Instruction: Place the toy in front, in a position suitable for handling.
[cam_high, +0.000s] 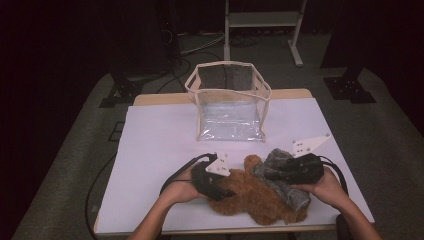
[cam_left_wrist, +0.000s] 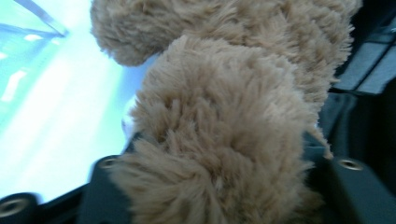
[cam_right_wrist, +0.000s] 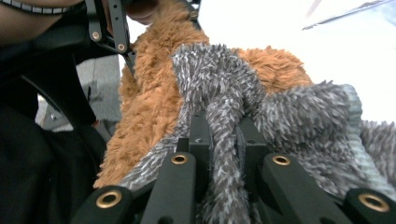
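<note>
Brown plush toy (cam_high: 250, 197) pinched by left gripper (cam_high: 220, 192) for steadying; grey fuzzy garment (cam_high: 282, 175) clamped between right gripper (cam_right_wrist: 223, 140) fingers (cam_right_wrist: 198, 135), probably for pulling off, clear bag (cam_high: 230, 102) nearby.

Right gripper (cam_right_wrist: 224, 140) jaws pinching grey fuzzy cloth (cam_right_wrist: 299, 116), brown plush toy (cam_right_wrist: 149, 102) behind, left gripper (cam_right_wrist: 109, 28) beyond

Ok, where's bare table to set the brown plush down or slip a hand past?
Bare sheet lies left of the clear bag, out to the table edge, and in a strip right of the bag. The near middle is crowded: brown plush, grey fabric, left gripper and right gripper all bunch together there.
</note>
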